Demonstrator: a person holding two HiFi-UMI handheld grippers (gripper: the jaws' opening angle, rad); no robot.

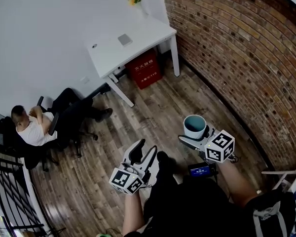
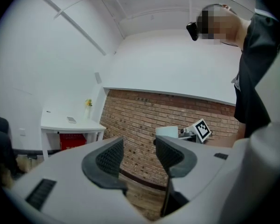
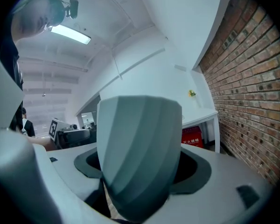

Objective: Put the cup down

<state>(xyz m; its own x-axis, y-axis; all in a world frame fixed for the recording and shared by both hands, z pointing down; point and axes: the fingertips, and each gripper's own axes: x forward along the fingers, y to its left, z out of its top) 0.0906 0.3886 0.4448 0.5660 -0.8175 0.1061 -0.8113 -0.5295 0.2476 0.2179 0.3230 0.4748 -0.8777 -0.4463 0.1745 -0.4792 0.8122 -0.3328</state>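
Right gripper (image 3: 140, 167) closed on the teal cup (image 1: 194, 126), upright, mouth up, at centre right of the head view, over bare wooden floor (image 1: 153, 110). Left gripper (image 2: 138, 154) at lower centre, jaws moderately apart, holding nothing. Likely best course: carry toward the white table (image 1: 138, 36) at upper centre, well apart from the cup. Hold level, lower until the base seats flat on a bare patch clear of the small grey item (image 1: 125, 39), then release slowly. Mind the brick wall (image 1: 237, 53) along the right.
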